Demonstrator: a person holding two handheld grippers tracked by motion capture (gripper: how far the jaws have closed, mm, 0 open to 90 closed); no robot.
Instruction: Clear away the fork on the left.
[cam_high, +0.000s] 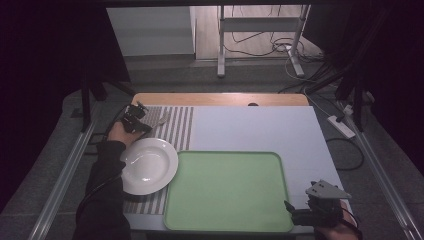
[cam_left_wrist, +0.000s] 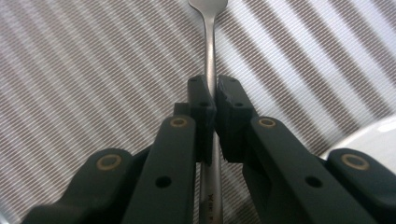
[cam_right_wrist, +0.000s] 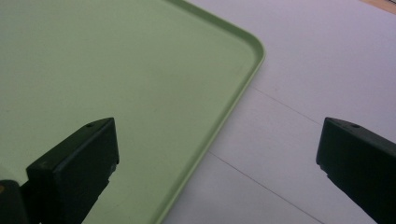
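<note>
A metal fork (cam_high: 161, 119) lies along the striped placemat (cam_high: 180, 125) at the table's far left. My left gripper (cam_high: 146, 121) is shut on its handle; in the left gripper view the two black pads (cam_left_wrist: 201, 105) pinch the thin shaft of the fork (cam_left_wrist: 210, 37), which runs up toward its head. A white plate (cam_high: 150, 165) sits just nearer on the mat, and its rim (cam_left_wrist: 369, 135) shows at lower right. My right gripper (cam_high: 292, 212) hovers open at the near right corner of the green tray (cam_high: 230, 190), with nothing between its jaws (cam_right_wrist: 217, 135).
The green tray (cam_right_wrist: 116, 60) is bare and takes up the middle front of the white tabletop (cam_high: 260, 125). A wooden strip edges the table's far side. Metal rails flank the table, and cables and a stand lie on the floor beyond.
</note>
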